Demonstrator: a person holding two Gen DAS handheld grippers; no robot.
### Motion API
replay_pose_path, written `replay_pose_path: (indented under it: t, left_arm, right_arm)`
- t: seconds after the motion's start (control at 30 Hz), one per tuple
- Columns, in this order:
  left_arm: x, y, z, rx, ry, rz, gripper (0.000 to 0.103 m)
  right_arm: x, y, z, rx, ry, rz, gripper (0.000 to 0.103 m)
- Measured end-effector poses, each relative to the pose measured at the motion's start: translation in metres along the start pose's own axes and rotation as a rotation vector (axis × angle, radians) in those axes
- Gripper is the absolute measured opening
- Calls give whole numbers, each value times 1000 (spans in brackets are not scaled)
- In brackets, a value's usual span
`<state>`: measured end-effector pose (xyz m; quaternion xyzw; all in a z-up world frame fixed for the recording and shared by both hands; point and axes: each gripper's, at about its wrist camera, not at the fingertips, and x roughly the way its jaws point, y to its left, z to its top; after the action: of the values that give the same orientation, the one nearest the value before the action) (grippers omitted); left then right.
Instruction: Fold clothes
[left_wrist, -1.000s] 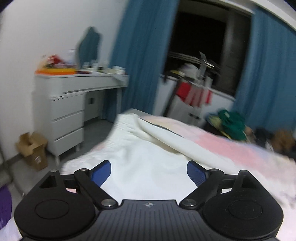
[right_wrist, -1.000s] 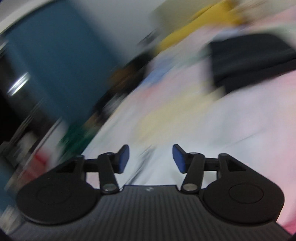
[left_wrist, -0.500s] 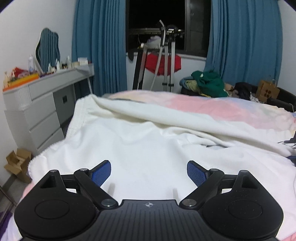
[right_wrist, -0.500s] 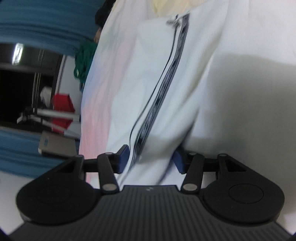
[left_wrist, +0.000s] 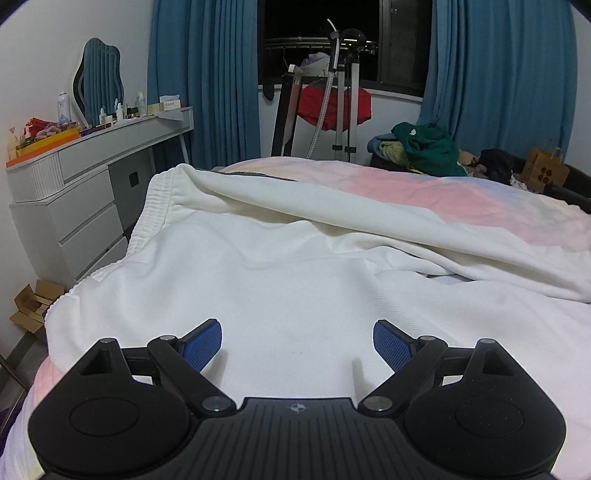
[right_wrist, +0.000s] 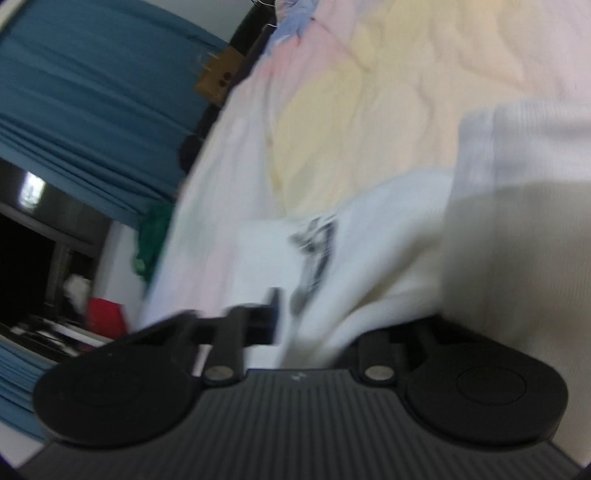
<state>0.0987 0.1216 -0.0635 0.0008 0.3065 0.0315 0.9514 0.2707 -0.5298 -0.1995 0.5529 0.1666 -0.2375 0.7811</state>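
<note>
A white zip-up sweatshirt (left_wrist: 295, 280) lies spread on the bed, ribbed hem at the left, one part folded over along the far side. My left gripper (left_wrist: 297, 345) is open and empty, just above the white fabric. In the blurred right wrist view my right gripper (right_wrist: 314, 317) is closed on a bunched fold of the same white garment (right_wrist: 369, 258) beside its dark zipper (right_wrist: 314, 243); the right finger is hidden by cloth.
The bed has a pink and yellow pastel sheet (left_wrist: 424, 192). A grey dresser (left_wrist: 74, 206) stands left, a clothes rack (left_wrist: 332, 92) and blue curtains behind, a green clothes pile (left_wrist: 424, 151) and paper bag (left_wrist: 546, 170) at right. Cardboard boxes (left_wrist: 29, 310) lie on the floor.
My left gripper swung toward the window and settled over the sweatshirt, staying open. My right gripper went from open over the zipper to closed on the white fabric.
</note>
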Motion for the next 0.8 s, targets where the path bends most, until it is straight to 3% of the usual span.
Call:
replay_pose_path:
  t: [0.13, 0.23, 0.33, 0.53, 0.57, 0.8]
  left_arm:
    - [10, 1, 1, 15, 11, 3, 91]
    - [18, 1, 0, 28, 33, 5, 91]
    - [22, 3, -2, 37, 44, -1, 91]
    - [23, 6, -2, 42, 38, -5, 91]
    - [24, 6, -2, 46, 37, -6, 91]
    - [24, 13, 3, 15, 41, -25, 91]
  right_arm:
    - [7, 11, 9, -129, -55, -16, 12]
    - [-6, 39, 14, -259, -144, 66, 11]
    - [-17, 50, 29, -277, -200, 123, 11]
    - [20, -2, 37, -234, -120, -56, 11]
    - [23, -7, 36, -224, -111, -54, 11]
    - [9, 16, 23, -357, -138, -128, 18]
